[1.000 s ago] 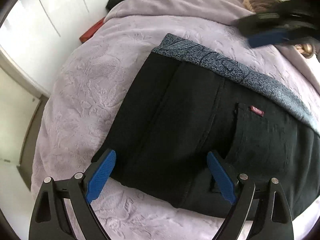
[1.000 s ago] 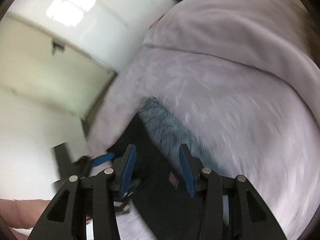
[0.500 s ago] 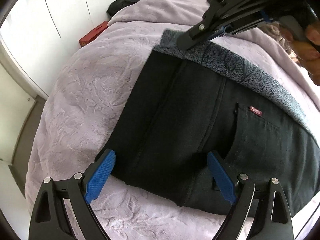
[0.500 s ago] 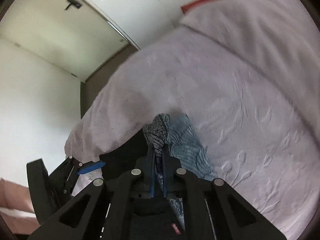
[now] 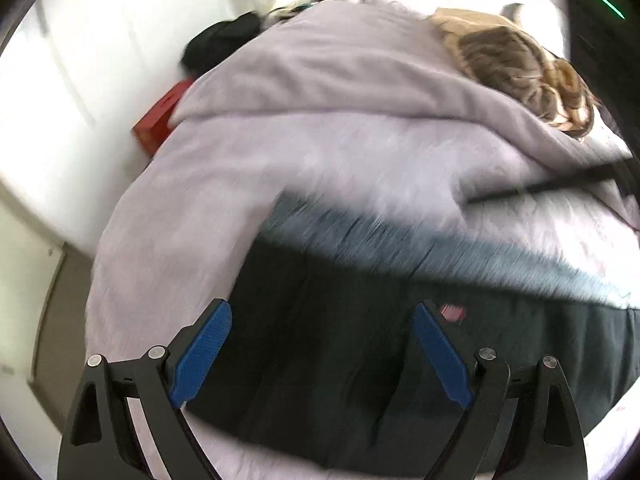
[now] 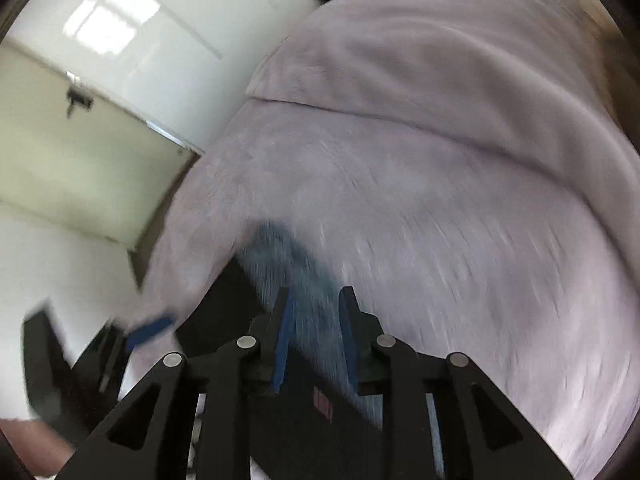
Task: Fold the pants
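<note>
The folded black pants (image 5: 328, 344) lie on the lilac bedspread (image 5: 320, 152), with a blue-grey patterned layer (image 5: 360, 232) along their far edge and a small red label (image 5: 452, 312). My left gripper (image 5: 320, 320) is open and empty, hovering over the pants' near part. In the right wrist view the pants (image 6: 304, 420) and the patterned edge (image 6: 280, 252) sit below my right gripper (image 6: 316, 304), which is open with a narrow gap above that edge and holds nothing. The left gripper (image 6: 148, 328) shows blurred at lower left there.
A brown patterned blanket (image 5: 520, 64) lies at the bed's far right. A black bag (image 5: 224, 40) and a red box (image 5: 160, 120) sit by the white wardrobe at left. The bed's left edge drops to the floor (image 5: 48, 312). A door (image 6: 80, 168) stands beyond the bed.
My right gripper, shut on the patterned edge half a second ago, has let go, opened slightly and pulled back. My left gripper has lifted and tilted toward the far side of the bed.
</note>
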Demonstrator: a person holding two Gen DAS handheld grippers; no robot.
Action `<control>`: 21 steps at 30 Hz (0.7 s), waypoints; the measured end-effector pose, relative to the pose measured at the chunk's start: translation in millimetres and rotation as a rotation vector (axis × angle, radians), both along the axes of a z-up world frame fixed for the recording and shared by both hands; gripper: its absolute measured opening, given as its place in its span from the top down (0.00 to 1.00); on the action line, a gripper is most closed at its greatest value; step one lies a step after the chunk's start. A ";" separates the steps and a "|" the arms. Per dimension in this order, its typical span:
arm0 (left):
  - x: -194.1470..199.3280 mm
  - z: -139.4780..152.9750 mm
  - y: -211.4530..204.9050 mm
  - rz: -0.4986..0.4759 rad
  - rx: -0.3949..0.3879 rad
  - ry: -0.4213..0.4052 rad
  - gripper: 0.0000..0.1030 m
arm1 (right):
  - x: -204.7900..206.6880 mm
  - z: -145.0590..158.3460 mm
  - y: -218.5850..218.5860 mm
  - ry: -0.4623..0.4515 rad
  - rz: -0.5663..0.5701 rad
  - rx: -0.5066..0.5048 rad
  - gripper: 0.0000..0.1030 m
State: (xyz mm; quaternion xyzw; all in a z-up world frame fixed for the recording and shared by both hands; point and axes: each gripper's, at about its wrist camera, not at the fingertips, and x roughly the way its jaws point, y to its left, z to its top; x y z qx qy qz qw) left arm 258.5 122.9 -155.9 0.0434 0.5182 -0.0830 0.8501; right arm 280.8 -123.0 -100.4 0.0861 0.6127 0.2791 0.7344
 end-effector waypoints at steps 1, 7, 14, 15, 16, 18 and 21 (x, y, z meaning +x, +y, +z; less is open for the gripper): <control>8.9 -3.7 -8.2 -0.017 0.000 0.011 0.10 | -16.9 -0.6 -18.0 0.031 -0.030 0.023 0.74; 42.0 -45.9 -35.6 0.022 0.103 0.065 0.10 | -63.2 -53.4 -74.2 0.119 -0.176 -0.118 0.80; 48.7 -39.0 -37.4 0.038 0.130 0.076 0.06 | -48.3 -59.9 -106.1 -0.005 -0.348 -0.167 0.83; 45.2 -33.8 -37.5 0.039 0.127 0.080 0.06 | -49.3 -52.8 -109.0 -0.034 -0.363 -0.213 0.78; 41.2 -29.3 -38.1 0.036 0.124 0.083 0.06 | -54.0 -48.1 -111.4 -0.045 -0.375 -0.235 0.78; 29.6 -20.5 -41.6 0.024 0.121 0.096 0.06 | -64.8 -44.0 -127.3 -0.016 -0.402 -0.173 0.77; 8.1 -10.2 -53.7 0.013 0.110 0.129 0.06 | -87.7 -29.8 -148.3 -0.005 -0.433 -0.162 0.69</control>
